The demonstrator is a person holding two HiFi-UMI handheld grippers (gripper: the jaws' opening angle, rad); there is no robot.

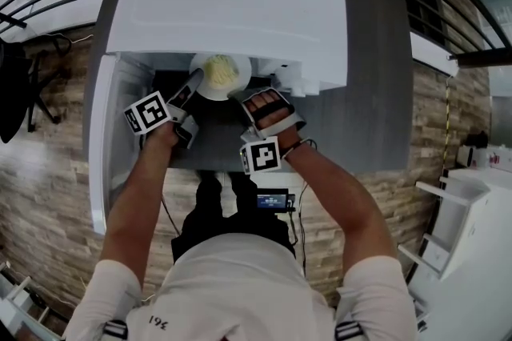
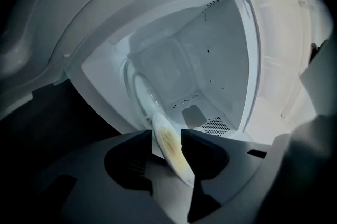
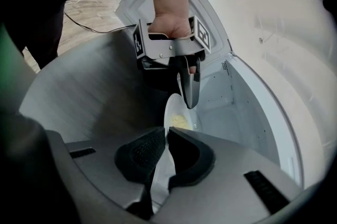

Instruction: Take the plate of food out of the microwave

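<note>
I note: round white glossy plate (image 1: pixel 214 94) at mouth of smooth white-coated microwave (image 1: pixel 232 3); matt grey streaked tabletop (image 1: pixel 376 75) under microwave; right gripper (image 3: pixel 166 132) pads (image 3: pixel 143 153) black, ribbed, matt.

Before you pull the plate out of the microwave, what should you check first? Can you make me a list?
1. The microwave door is open: ok, swung wide.
2. The right gripper holds the plate: ok, jaws closed on its rim.
3. The left gripper holds the plate: not ok, jaws apart around the rim.
4. The food sits on the plate: ok, piled in the middle.
5. The plate is level: cannot tell.
</note>
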